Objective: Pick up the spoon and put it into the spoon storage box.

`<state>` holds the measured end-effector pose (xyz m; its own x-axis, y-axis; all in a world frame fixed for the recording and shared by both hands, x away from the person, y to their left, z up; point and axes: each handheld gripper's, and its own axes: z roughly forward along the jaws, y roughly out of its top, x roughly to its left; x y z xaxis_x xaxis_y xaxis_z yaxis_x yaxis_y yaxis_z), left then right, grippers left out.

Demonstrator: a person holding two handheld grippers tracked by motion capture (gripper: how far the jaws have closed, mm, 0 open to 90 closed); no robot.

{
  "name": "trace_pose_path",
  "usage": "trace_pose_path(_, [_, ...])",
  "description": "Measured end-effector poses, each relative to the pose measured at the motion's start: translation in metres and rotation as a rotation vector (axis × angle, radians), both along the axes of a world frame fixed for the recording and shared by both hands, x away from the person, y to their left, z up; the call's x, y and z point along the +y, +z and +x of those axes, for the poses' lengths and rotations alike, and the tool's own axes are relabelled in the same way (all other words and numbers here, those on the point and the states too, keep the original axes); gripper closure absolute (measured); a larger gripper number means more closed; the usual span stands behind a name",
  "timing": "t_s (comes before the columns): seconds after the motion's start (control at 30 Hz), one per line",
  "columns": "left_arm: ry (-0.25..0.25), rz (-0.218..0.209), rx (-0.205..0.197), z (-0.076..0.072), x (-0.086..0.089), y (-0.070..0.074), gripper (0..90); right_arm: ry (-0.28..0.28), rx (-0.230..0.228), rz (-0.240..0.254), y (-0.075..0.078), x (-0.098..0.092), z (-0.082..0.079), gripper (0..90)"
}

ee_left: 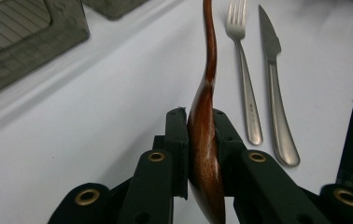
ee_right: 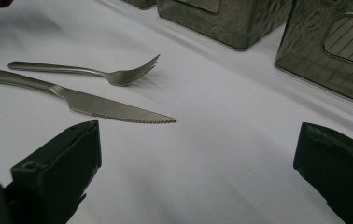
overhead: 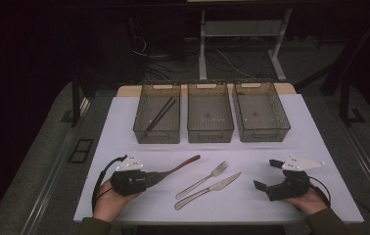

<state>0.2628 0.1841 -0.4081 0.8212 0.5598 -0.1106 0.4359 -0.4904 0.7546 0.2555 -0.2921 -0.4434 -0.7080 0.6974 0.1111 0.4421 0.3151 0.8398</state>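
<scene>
One wooden spoon (ee_left: 204, 116) lies at the counter's (overhead: 124, 127) front left, its bowl clamped between the jaws of the left hand-held gripper (ee_left: 201, 135). Just beside it lie one fork (overhead: 203, 179) and one knife (overhead: 207, 190). The right hand-held gripper (ee_right: 198, 163) rests wide apart, holding nothing. Three clear bins stand behind; the left bin (overhead: 157, 117) holds two chopsticks (overhead: 159, 115).

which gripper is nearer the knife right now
Right, by a little. The right gripper sits open just beside the knife tip, nothing between them. The left gripper, shut on the wooden spoon, sits past the fork.
</scene>
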Motion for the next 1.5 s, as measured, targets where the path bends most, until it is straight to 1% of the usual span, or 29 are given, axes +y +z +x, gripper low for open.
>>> trace_pose_path(0.1, [0.014,-0.014,-0.006,0.003,-0.002,0.003,79.2,0.000,-0.002,0.000,0.000,0.000,0.000,0.2])
trace_pose_path(0.47, [0.021,-0.041,-0.022,0.015,-0.012,0.013,79.3,0.000,0.001,-0.001,0.000,0.000,0.000,0.2])
trace_pose_path(0.87, [0.021,-0.045,-0.036,0.028,-0.026,0.020,79.2,-0.004,0.001,-0.001,0.000,0.000,0.000,0.2])
trace_pose_path(1.0, [0.020,-0.048,-0.038,0.033,-0.029,0.022,79.2,-0.006,0.000,-0.001,0.000,0.000,0.000,0.2])
trace_pose_path(1.33, [0.032,-0.060,-0.030,0.047,-0.034,0.028,79.2,-0.011,-0.001,0.003,0.000,0.000,0.000,0.2])
trace_pose_path(1.5, [0.038,-0.063,-0.037,0.055,-0.037,0.032,79.2,-0.011,-0.001,0.003,0.000,0.000,0.000,0.2])
